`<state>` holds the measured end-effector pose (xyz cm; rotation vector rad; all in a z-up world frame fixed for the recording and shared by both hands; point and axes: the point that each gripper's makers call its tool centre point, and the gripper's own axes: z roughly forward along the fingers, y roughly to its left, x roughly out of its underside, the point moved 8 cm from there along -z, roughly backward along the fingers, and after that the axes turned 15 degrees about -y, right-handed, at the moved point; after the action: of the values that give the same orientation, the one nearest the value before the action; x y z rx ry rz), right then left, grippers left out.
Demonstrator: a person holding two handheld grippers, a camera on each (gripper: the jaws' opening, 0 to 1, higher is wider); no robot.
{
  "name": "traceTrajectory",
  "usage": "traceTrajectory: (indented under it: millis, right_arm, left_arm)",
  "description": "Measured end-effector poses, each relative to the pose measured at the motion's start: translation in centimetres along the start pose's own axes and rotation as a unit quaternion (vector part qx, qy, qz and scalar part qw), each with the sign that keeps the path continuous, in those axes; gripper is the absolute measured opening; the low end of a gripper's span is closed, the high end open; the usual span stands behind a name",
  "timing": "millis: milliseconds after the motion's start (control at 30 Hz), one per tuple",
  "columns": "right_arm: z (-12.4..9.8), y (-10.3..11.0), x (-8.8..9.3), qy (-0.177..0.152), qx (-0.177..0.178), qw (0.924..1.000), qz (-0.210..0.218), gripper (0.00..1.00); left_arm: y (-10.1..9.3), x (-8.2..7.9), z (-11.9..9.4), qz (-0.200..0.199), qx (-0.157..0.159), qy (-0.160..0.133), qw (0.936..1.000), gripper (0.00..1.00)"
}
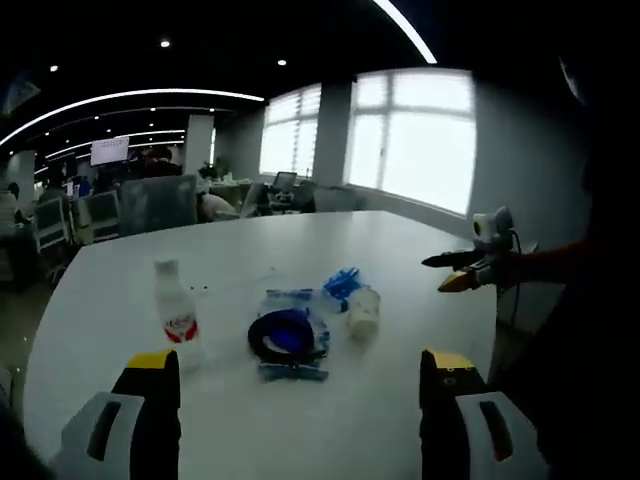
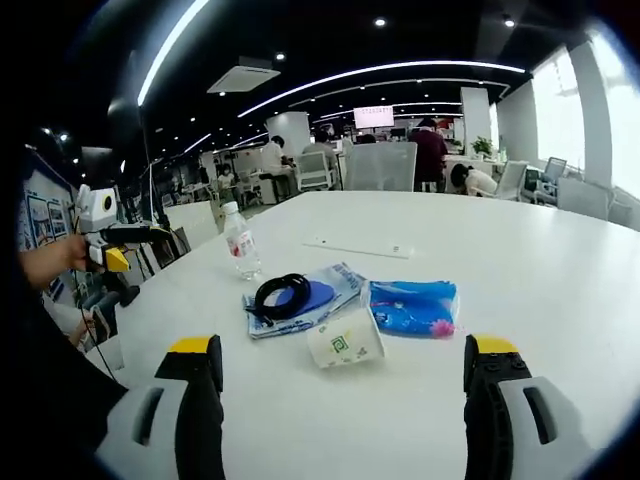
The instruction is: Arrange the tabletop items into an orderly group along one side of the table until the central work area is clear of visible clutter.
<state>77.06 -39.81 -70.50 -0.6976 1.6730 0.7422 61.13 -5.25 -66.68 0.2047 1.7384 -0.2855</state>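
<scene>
Four items — water bottle (image 2: 240,241), coiled cable (image 2: 283,293) on a packet, paper cup (image 2: 346,343), blue pouch (image 2: 413,305) — are sitting mid-desk (image 2: 560,270), ungrouped, while both tongs, left (image 1: 298,375) and right (image 2: 343,372), are hovering wide open, empty.

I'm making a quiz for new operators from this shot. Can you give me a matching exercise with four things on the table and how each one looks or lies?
Things:
1. water bottle
2. paper cup
3. black cable
4. blue packet

States:
A. coiled in a loop on a flat blue and white bag
B. lying on its side, mouth open toward the right gripper view
C. standing upright, white cap, red label
D. lying flat, bright blue with a pink spot at one corner

Pairs: 1-C, 2-B, 3-A, 4-D
</scene>
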Motion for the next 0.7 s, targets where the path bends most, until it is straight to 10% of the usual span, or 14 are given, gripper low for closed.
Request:
traceTrajectory:
  millis: [700]
  right_arm:
    - [-0.2, 0.0, -1.3, 0.015, -0.041, 0.9987, -0.025, 0.98]
  left_arm:
    - [-0.5, 0.9, -0.4, -0.003, 0.004, 0.006, 1.0000, 1.00]
